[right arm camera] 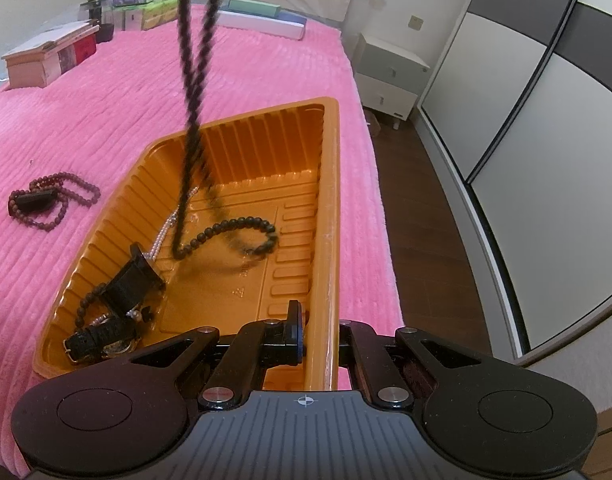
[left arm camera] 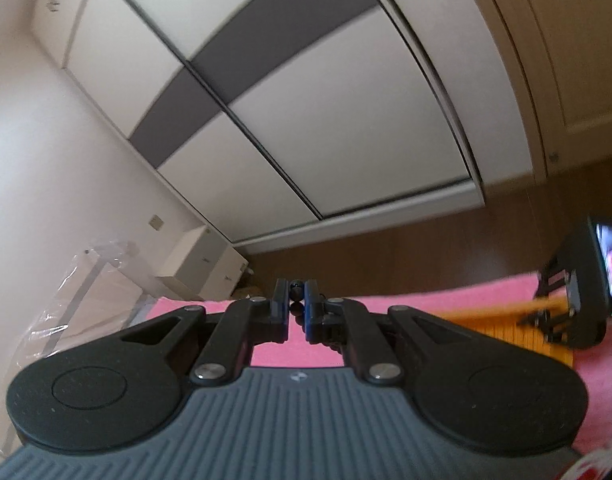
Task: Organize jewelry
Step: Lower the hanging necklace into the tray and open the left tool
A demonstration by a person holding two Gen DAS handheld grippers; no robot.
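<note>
Black bead necklace [left arm camera: 296,292] clenched in left tool [left arm camera: 295,300]; right tool [right arm camera: 319,332] clamps tray rim [right arm camera: 325,264], outer finger hidden.

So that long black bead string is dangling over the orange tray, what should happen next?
Probably lower the left gripper a little further, then let go. It pinches the black bead necklace, whose lower end already touches the floor of the orange tray while most of the strand hangs in the air. The right gripper is clamped on the tray's rim, steadying it.
</note>
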